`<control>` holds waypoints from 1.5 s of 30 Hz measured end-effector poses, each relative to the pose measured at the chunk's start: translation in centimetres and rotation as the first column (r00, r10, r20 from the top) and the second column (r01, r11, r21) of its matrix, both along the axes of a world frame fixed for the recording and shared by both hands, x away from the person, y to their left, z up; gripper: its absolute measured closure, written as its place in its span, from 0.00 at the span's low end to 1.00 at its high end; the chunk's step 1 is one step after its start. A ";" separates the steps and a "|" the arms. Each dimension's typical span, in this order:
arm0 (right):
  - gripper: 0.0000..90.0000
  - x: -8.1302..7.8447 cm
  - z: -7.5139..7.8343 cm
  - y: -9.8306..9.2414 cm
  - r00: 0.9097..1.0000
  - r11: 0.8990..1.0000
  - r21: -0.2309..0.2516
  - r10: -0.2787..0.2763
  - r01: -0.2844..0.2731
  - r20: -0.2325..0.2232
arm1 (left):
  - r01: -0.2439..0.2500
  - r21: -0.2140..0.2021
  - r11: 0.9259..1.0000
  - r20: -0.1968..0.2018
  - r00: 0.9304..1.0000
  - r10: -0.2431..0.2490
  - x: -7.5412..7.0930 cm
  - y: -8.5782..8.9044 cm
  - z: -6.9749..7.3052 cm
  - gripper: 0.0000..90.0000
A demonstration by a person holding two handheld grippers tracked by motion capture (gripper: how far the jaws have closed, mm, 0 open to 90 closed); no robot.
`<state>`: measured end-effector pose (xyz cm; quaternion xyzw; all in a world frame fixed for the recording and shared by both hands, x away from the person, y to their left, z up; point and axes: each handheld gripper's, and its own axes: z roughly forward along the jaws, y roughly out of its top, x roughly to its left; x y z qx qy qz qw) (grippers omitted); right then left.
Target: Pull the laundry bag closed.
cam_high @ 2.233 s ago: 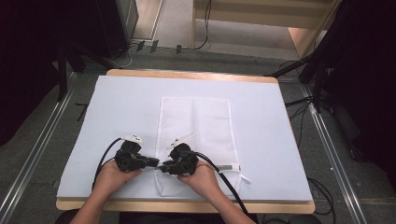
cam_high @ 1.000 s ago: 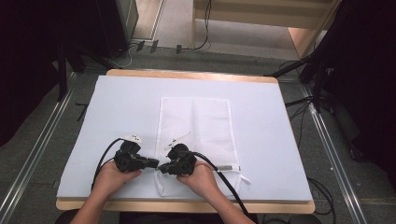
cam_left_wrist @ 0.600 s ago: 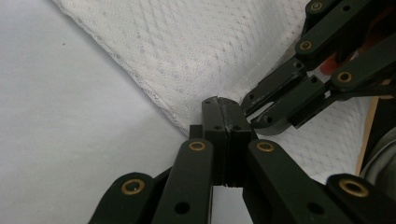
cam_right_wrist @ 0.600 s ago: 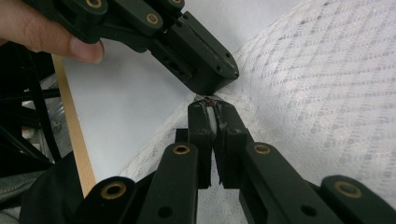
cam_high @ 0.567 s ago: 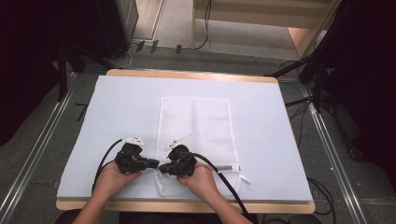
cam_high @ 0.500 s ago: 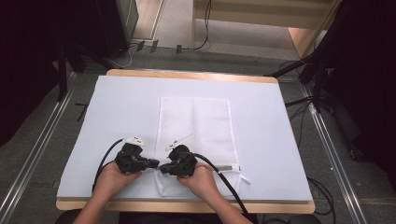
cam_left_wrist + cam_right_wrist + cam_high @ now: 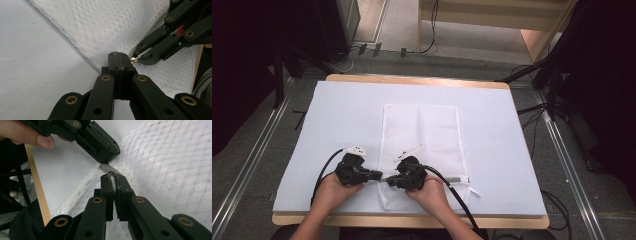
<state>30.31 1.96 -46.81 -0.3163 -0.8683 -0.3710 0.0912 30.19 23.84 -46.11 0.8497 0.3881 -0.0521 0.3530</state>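
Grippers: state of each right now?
Left gripper: jaws shut on the mesh bag's corner edge.
Right gripper: jaws shut on the zipper pull of that bag.

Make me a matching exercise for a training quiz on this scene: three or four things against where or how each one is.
Things:
1. mesh bag
2. left hand-held gripper
3. right hand-held gripper
4. white mat

States:
A. shut on the small metal zipper pull
B. covers most of the wooden table
C. lies flat in the middle of the mat
D. shut on the bag's edge at its near left corner

Pairs: 1-C, 2-D, 3-A, 4-B
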 end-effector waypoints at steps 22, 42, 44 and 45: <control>0.98 -0.3 -0.2 -1.2 1.000 1.000 0.005 -0.006 0.006 0.017 | 0.002 -0.014 1.000 -0.003 1.000 -0.002 0.0 0.1 -0.1 1.00; 0.98 -0.4 0.0 -2.9 1.000 1.000 -0.008 -0.019 0.019 0.016 | -0.003 -0.010 1.000 -0.005 1.000 0.003 0.0 0.1 -0.1 1.00; 0.98 -0.4 0.0 -3.2 1.000 1.000 -0.006 -0.022 0.022 0.010 | -0.004 -0.009 1.000 -0.005 1.000 0.004 0.0 0.1 -0.1 1.00; 0.98 -0.4 0.0 -3.2 1.000 1.000 -0.006 -0.022 0.022 0.010 | -0.004 -0.009 1.000 -0.005 1.000 0.004 0.0 0.1 -0.1 1.00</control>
